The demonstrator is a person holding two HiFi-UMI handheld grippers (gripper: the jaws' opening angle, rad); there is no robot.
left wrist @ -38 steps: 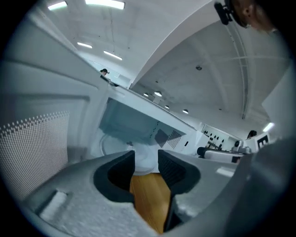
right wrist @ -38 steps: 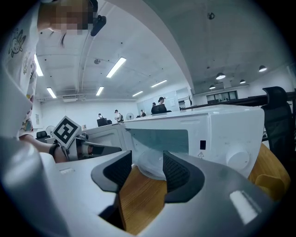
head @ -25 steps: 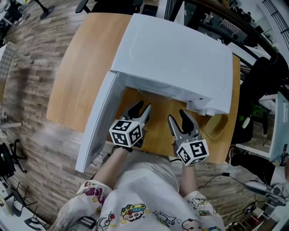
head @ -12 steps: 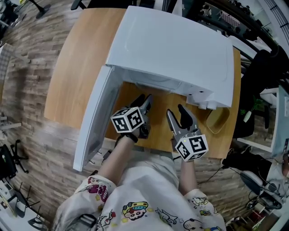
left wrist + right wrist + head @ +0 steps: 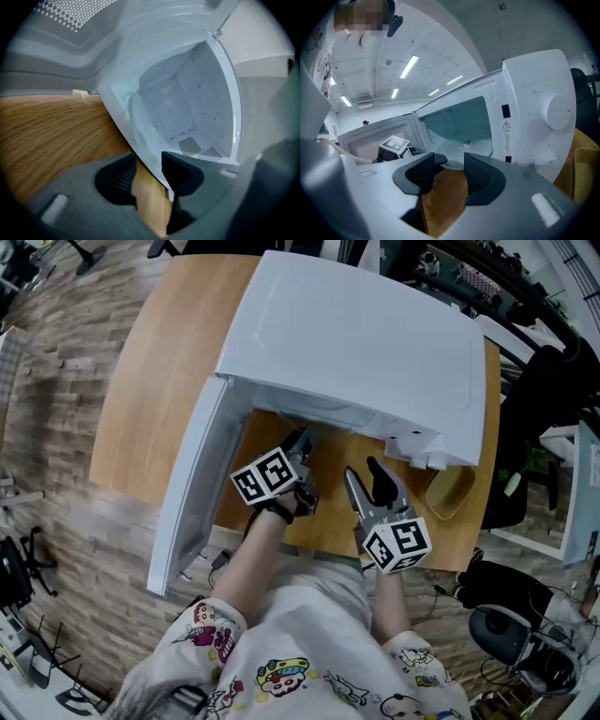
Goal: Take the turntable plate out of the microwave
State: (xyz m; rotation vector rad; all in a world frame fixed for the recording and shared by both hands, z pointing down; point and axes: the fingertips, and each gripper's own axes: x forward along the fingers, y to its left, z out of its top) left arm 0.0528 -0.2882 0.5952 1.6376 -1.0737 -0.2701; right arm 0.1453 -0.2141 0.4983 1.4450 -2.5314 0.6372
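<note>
Head view: boxy white microwave [image 5: 356,343] on a wood-grain worktop [image 5: 159,362]. Its smooth door [image 5: 192,493] is swung wide, left of the microwave opening. A bare worktop strip runs along the microwave front. Left tool [image 5: 302,444] has its tips at the microwave's front edge; right tool [image 5: 362,472] sits just short of it.

Left gripper view: dark ribbed pads closing, nothing pressed between them. The microwave's lower rim crosses beyond the gap. Round, clear turntable plate [image 5: 140,126] lies on the microwave floor, near a perforated patch [image 5: 208,152].

Right gripper view: jaws wide apart, empty, with the plate inside the microwave ahead. Round knob [image 5: 555,111] right of the opening.
</note>
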